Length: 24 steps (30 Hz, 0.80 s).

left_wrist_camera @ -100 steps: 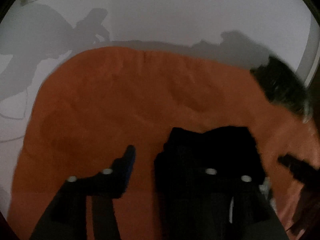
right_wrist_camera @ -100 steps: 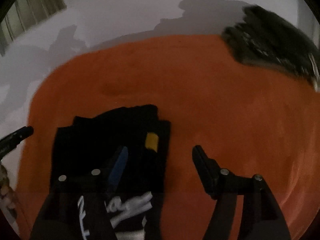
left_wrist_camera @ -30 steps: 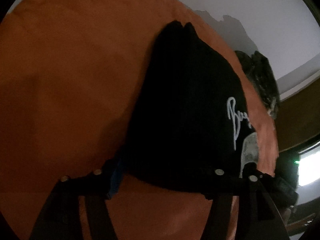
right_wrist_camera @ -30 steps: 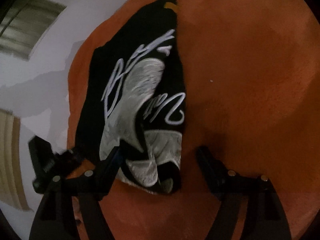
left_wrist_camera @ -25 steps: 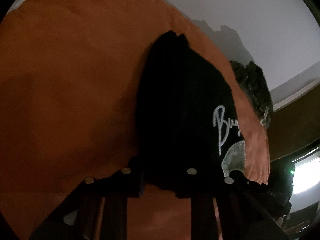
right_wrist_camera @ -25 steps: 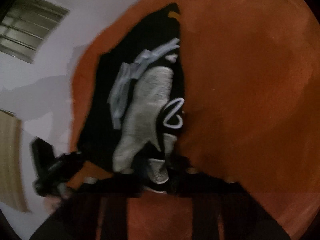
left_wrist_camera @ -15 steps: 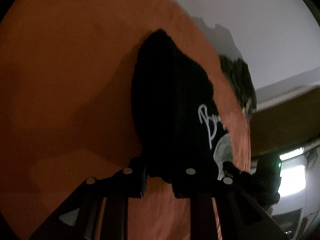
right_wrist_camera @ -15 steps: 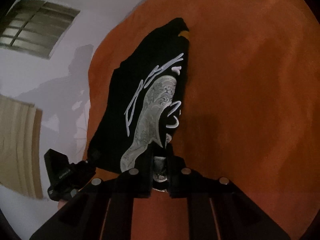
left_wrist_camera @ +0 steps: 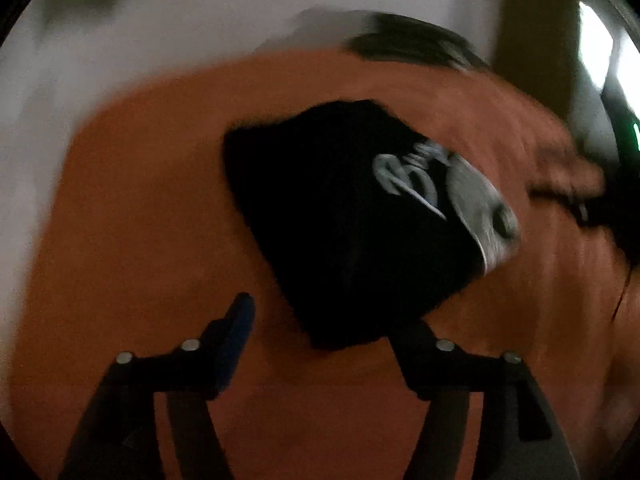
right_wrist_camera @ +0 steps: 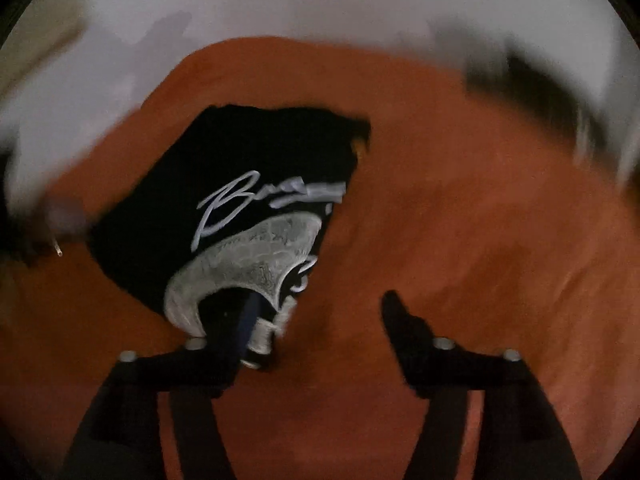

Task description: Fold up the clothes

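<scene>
Garment folded small on the orange cloth, lying just ahead of both grippers.

The black T-shirt is seen at about one o'clock from the left gripper, its long axis running from eleven to four o'clock, and at eleven o'clock from the right gripper. Both grippers are opening and spread, with nothing pinched; one right finger overlaps the printed edge. The orange cloth is judged a bed cover. Neither hand is clearly nearer.
</scene>
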Each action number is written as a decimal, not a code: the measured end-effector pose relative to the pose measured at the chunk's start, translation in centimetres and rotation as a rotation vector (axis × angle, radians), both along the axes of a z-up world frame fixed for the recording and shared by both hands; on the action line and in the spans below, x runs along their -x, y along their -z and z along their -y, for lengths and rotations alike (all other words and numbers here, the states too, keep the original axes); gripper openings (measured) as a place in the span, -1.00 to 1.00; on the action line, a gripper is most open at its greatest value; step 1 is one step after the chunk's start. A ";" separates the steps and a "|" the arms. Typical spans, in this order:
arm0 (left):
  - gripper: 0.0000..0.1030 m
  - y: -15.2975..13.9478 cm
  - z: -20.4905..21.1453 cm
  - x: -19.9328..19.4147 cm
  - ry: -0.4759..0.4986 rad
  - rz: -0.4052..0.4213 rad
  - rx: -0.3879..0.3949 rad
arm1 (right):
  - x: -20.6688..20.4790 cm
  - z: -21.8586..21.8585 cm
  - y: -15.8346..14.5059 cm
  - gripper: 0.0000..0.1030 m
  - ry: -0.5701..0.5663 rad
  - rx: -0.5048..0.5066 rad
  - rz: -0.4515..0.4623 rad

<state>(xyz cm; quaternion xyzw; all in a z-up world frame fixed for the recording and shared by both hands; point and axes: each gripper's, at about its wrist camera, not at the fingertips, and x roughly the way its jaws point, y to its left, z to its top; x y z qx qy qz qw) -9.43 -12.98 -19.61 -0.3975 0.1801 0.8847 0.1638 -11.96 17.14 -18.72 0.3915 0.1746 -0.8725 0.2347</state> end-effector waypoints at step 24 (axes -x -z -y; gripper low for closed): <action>0.20 9.0 -6.8 2.4 0.341 -0.049 0.482 | -5.3 7.4 8.0 -0.21 -0.514 -0.574 -0.366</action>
